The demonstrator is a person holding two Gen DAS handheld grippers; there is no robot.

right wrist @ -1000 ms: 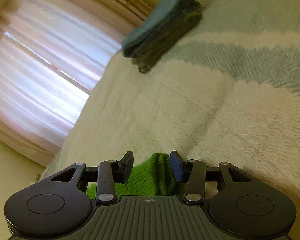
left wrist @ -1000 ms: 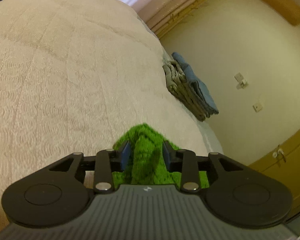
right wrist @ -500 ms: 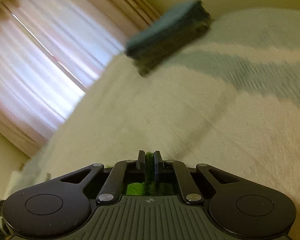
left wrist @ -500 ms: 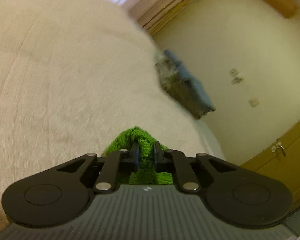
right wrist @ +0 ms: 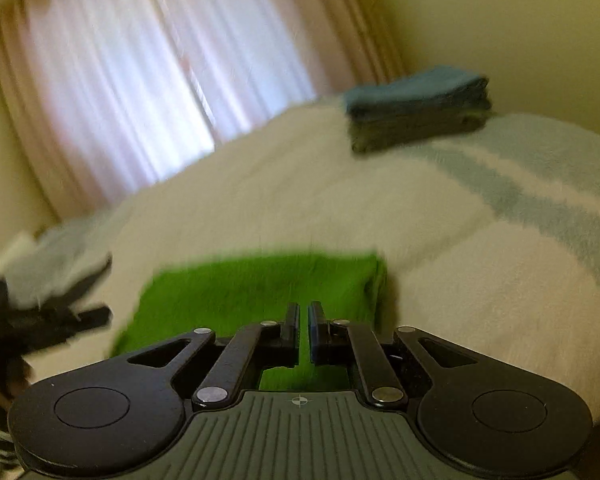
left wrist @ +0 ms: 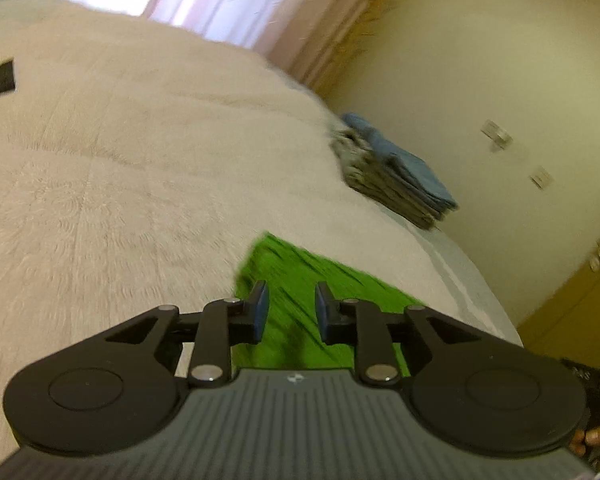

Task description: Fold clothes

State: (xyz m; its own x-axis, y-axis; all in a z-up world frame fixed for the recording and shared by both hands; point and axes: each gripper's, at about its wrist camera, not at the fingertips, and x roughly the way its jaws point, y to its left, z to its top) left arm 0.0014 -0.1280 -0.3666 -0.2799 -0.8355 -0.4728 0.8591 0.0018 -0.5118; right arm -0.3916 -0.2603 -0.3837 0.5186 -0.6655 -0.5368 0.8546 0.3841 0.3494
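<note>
From the left wrist, the left gripper hangs over the green cloth, which lies flat near the bed's right edge; its jaws are opening, with nothing between the pads, where half a second ago they pinched a raised ridge of the green knit. A stack of folded clothes sits farther along that same edge, toward the wall. From the right wrist, the right gripper has its jaws nearly pressed together; green shows in the slit, but the picture is too blurred to say whether cloth is caught there. A second ago they stood wide around a bunched hump, and now the cloth spreads as a neat rectangle ahead of the fingers. The left gripper shows at the left margin. I judge a fold has just been laid, with the left side letting go.
</note>
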